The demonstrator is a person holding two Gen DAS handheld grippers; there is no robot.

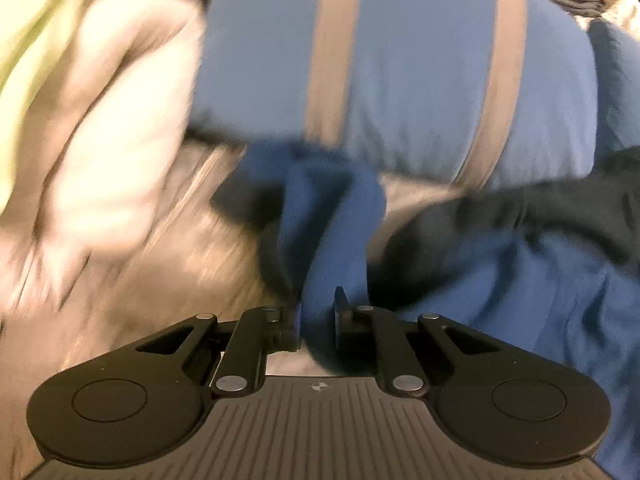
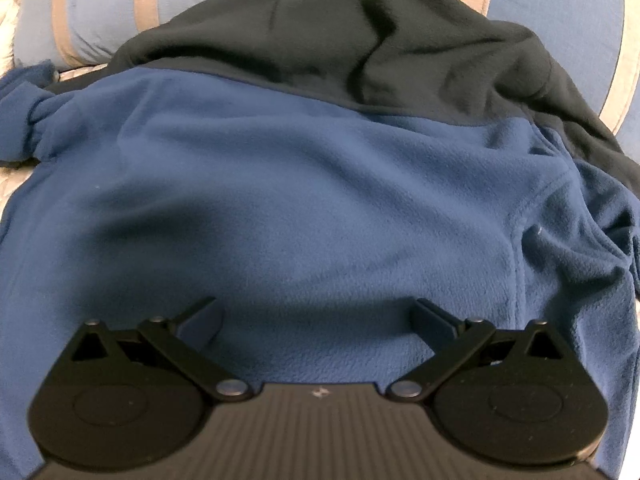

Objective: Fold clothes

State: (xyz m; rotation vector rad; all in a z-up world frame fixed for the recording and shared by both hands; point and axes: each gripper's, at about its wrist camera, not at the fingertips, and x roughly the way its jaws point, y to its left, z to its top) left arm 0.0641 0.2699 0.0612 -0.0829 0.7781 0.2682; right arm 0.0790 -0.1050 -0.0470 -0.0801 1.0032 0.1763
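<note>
A fleece jacket (image 2: 304, 184), blue below and black across the shoulders, lies spread on a bed. In the left wrist view my left gripper (image 1: 318, 312) is shut on a blue sleeve (image 1: 332, 216) of the jacket, which bunches up between the fingers. The view is blurred by motion. The jacket's body (image 1: 540, 280) lies to the right. In the right wrist view my right gripper (image 2: 316, 316) is open and empty, its fingers spread wide just above the jacket's lower blue part. The other sleeve (image 2: 24, 116) lies at the far left.
A light blue pillow (image 1: 400, 72) with tan stripes lies beyond the jacket and also shows in the right wrist view (image 2: 104, 12). A cream quilted cover (image 1: 108, 120) lies to the left, with a yellow-green cloth (image 1: 28, 32) at the far left.
</note>
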